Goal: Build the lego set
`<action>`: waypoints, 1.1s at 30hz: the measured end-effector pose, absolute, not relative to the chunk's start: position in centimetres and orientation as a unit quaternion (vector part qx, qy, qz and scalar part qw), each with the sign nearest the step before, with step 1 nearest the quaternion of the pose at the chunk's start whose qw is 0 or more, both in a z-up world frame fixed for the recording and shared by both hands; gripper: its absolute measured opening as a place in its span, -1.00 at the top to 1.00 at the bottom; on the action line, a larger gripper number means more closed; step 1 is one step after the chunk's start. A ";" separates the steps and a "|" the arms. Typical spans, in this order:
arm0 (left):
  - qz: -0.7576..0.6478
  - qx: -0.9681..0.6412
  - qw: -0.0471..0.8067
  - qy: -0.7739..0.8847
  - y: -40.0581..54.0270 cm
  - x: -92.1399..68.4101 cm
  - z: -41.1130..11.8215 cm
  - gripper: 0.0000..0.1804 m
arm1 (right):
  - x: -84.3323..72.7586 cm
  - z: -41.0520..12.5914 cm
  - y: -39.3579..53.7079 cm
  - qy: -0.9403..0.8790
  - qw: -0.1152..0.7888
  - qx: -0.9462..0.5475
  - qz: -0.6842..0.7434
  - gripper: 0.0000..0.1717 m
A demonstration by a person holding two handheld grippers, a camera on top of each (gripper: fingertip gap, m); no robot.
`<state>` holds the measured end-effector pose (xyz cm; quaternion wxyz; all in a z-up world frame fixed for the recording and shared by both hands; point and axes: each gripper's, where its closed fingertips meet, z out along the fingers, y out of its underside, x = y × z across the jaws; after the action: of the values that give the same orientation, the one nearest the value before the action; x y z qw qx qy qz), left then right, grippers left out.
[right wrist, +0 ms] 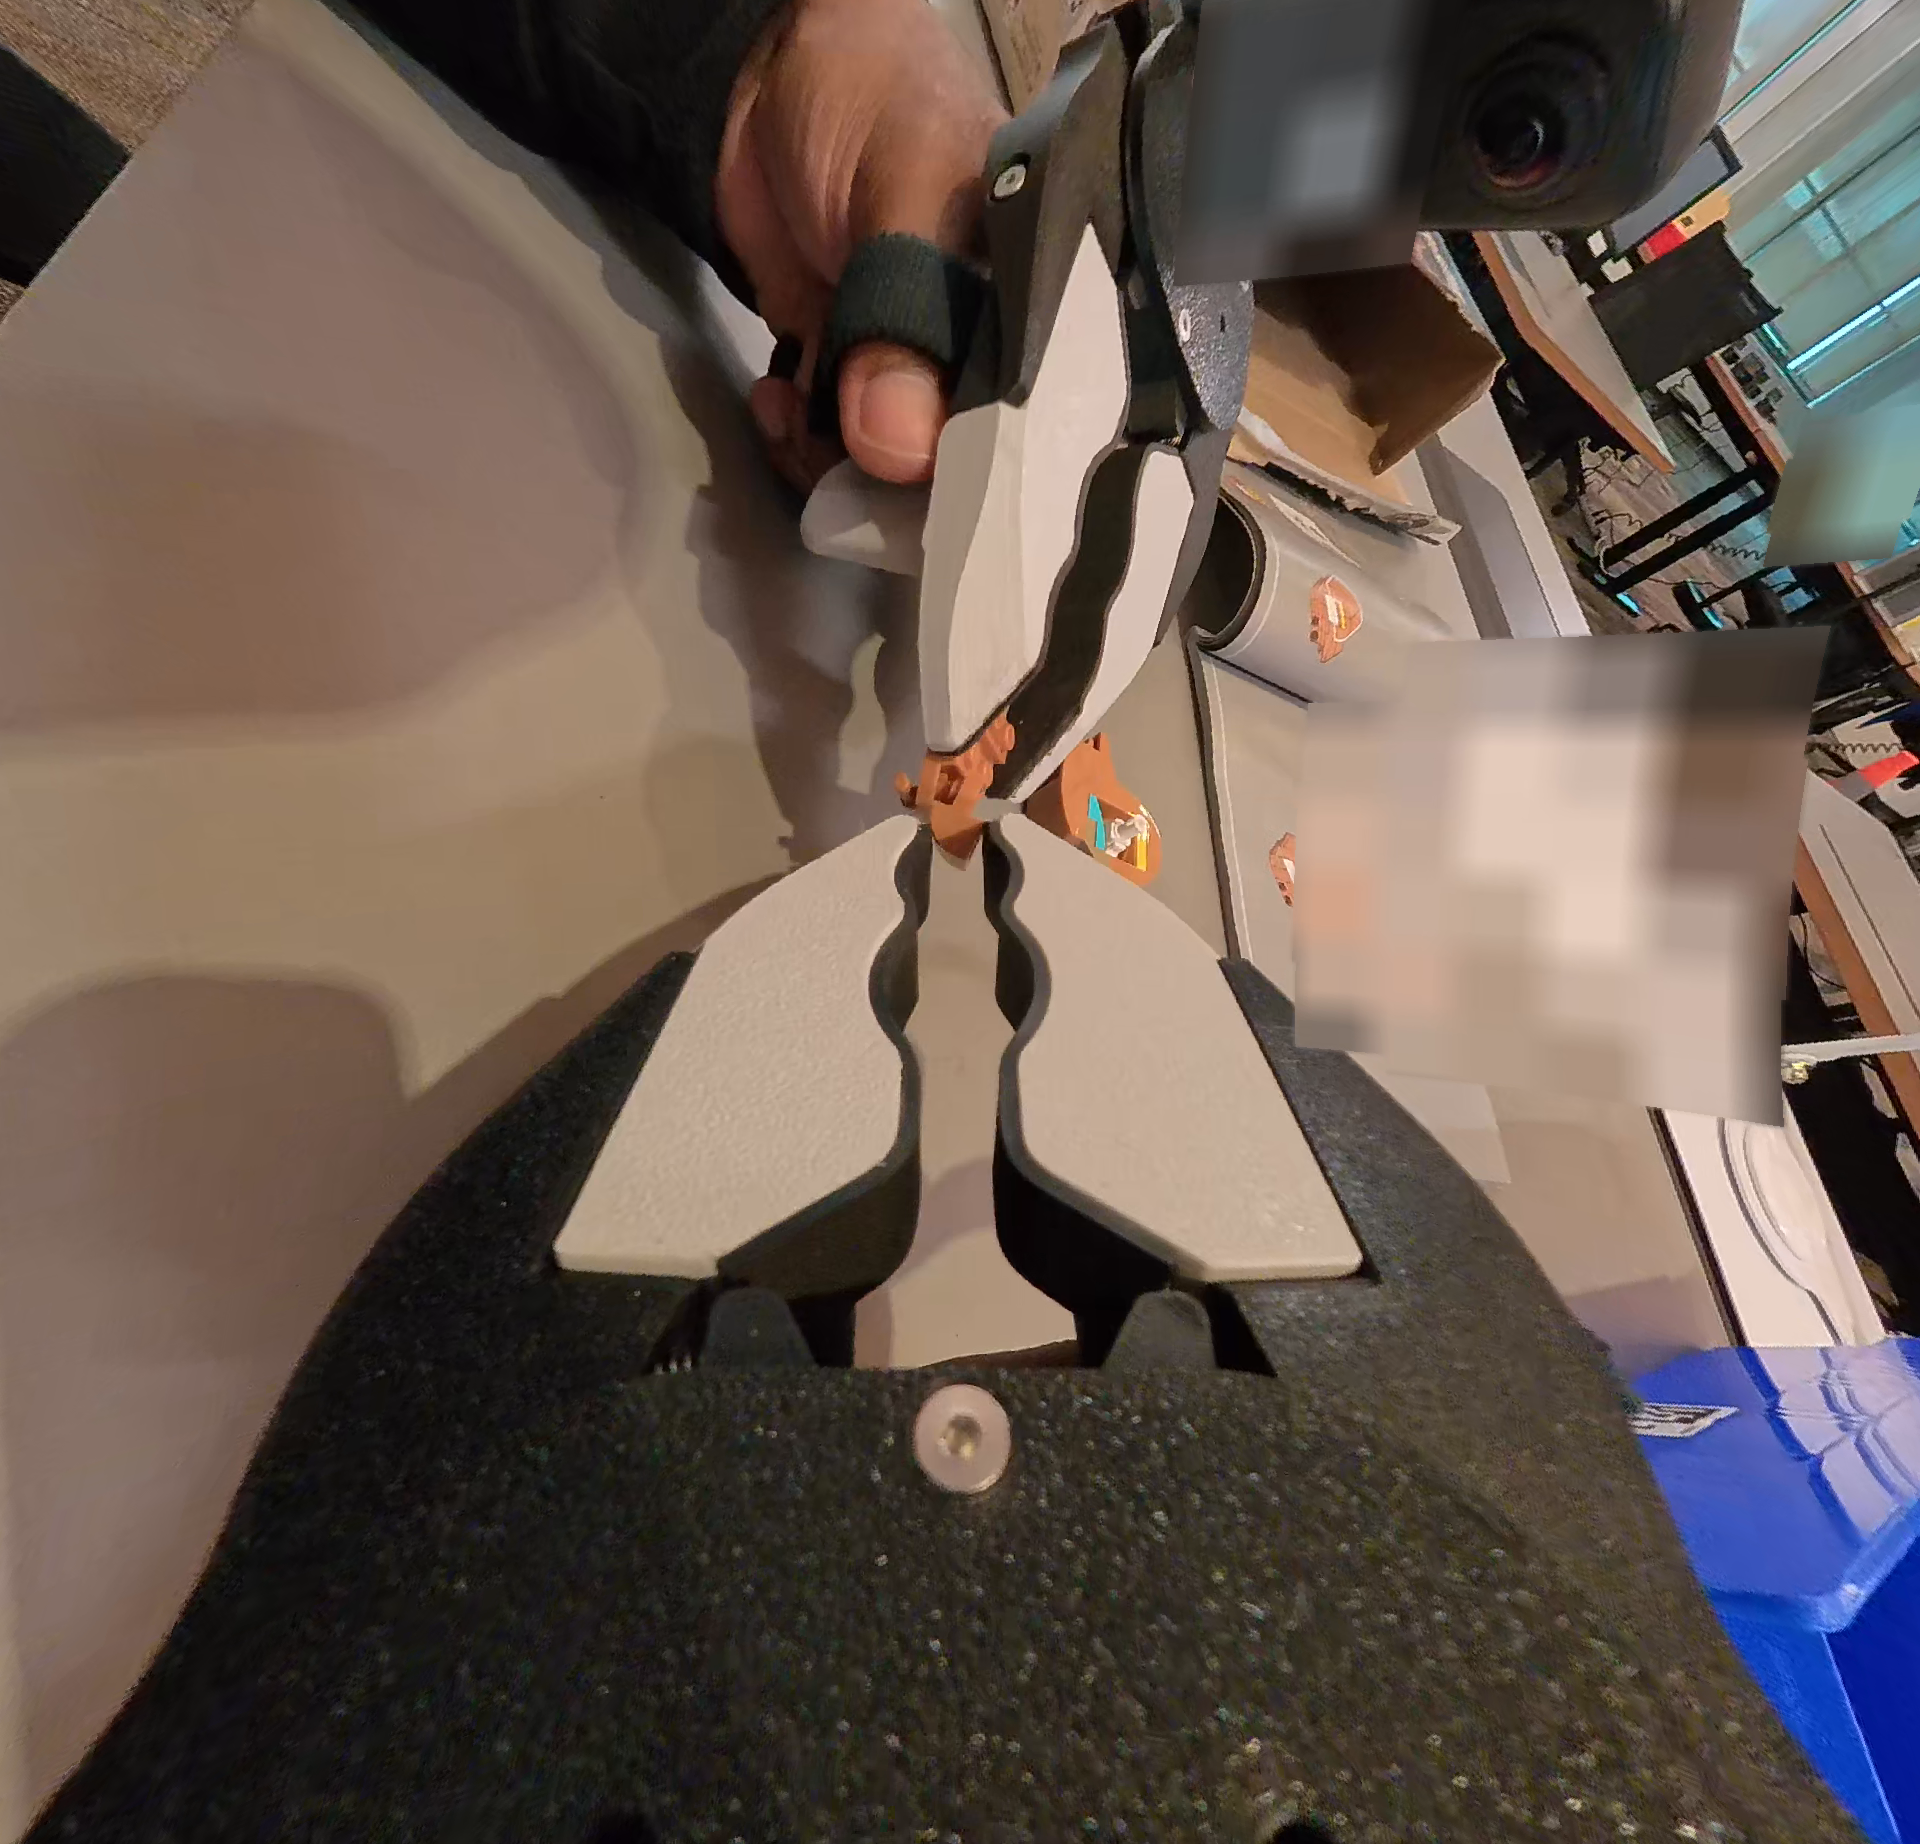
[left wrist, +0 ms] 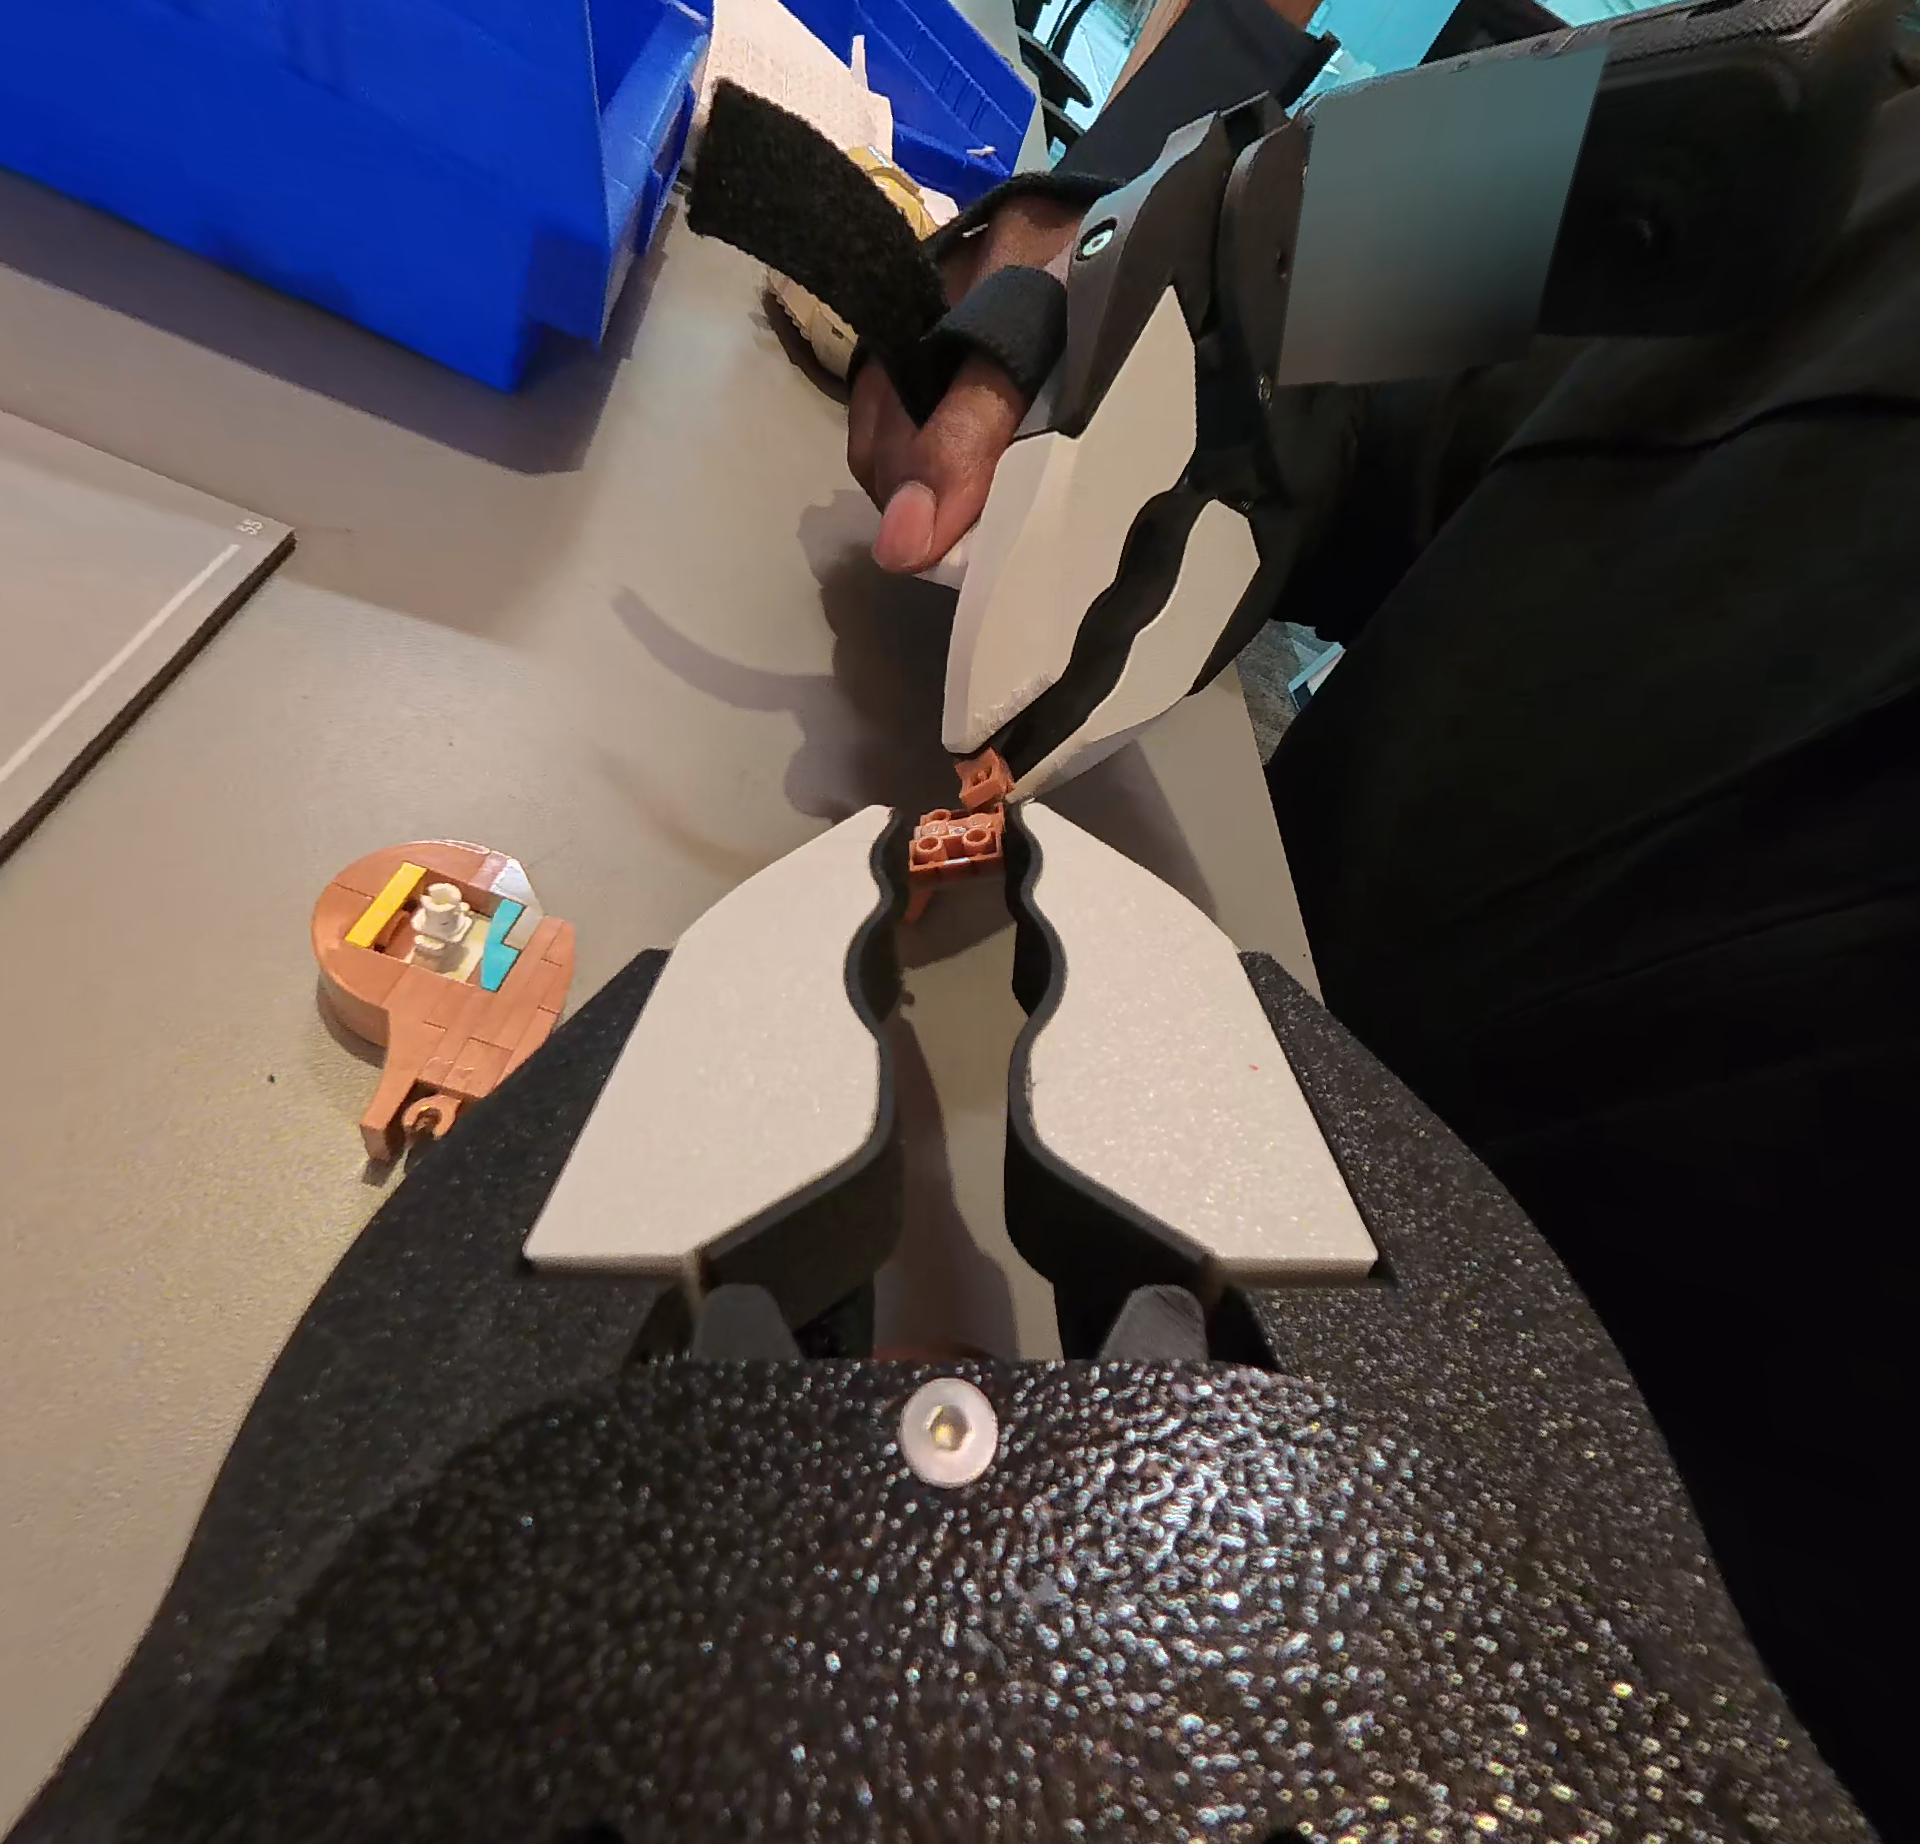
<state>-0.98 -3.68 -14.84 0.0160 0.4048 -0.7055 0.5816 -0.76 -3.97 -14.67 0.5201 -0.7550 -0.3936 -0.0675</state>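
In the left wrist view my left gripper [left wrist: 954,818] is shut on a brown studded brick piece [left wrist: 954,844], held above the grey table [left wrist: 520,672]. My right gripper [left wrist: 992,755] comes in from the upper right, shut on a smaller brown brick [left wrist: 985,778] that touches the top of the left's piece. In the right wrist view my right gripper [right wrist: 954,826] pinches its brown brick [right wrist: 958,833] at the fingertips, and the left gripper [right wrist: 977,755] meets it from above with its brown piece [right wrist: 971,760]. A hand holds each gripper.
A round brown brick model [left wrist: 442,947] with yellow, teal and white parts lies on the table to the left; it also shows in the right wrist view [right wrist: 1117,828]. Blue bins [left wrist: 312,132] stand at the back. A grey mat [left wrist: 104,599] lies at the far left. A cardboard box [right wrist: 1351,371] stands beyond. Both grippers' tips are close together, under 4 cm apart.
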 end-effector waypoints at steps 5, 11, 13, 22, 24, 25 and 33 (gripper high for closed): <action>0.582 0.402 0.015 -0.707 -3.7 -1.0 -14.8 0.81 | -0.8 -14.7 -4.0 -0.392 0.521 -0.756 -0.065 0.90; 0.589 0.393 0.008 -0.706 -3.7 -1.1 -14.4 0.81 | -0.9 -14.3 -4.0 -0.354 0.534 -0.768 0.001 0.90; 0.593 0.386 0.003 -0.707 -3.7 -1.2 -14.2 0.81 | -1.0 -14.1 -4.1 -0.324 0.537 -0.777 0.059 0.90; 0.603 0.294 -0.103 -0.734 -3.6 -1.4 -12.6 0.82 | -1.4 -11.8 -4.8 -0.143 0.510 -0.747 0.403 0.90; 0.600 0.270 -0.129 -0.742 -3.8 -1.5 -12.5 0.81 | -1.7 -11.2 -5.1 -0.125 0.498 -0.729 0.453 0.90; 0.600 0.258 -0.141 -0.744 -3.9 -1.5 -12.3 0.81 | -1.8 -11.0 -5.2 -0.117 0.493 -0.721 0.472 0.90; 0.617 0.183 -0.222 -0.733 -4.7 -2.1 -10.8 0.82 | -2.6 -10.5 -5.7 -0.090 0.453 -0.694 0.552 0.90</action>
<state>-2.07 -4.68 -10.78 -0.2219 0.1825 -0.7330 0.6166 -2.58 -5.74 -10.54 0.4533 -0.6942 -0.0899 0.5519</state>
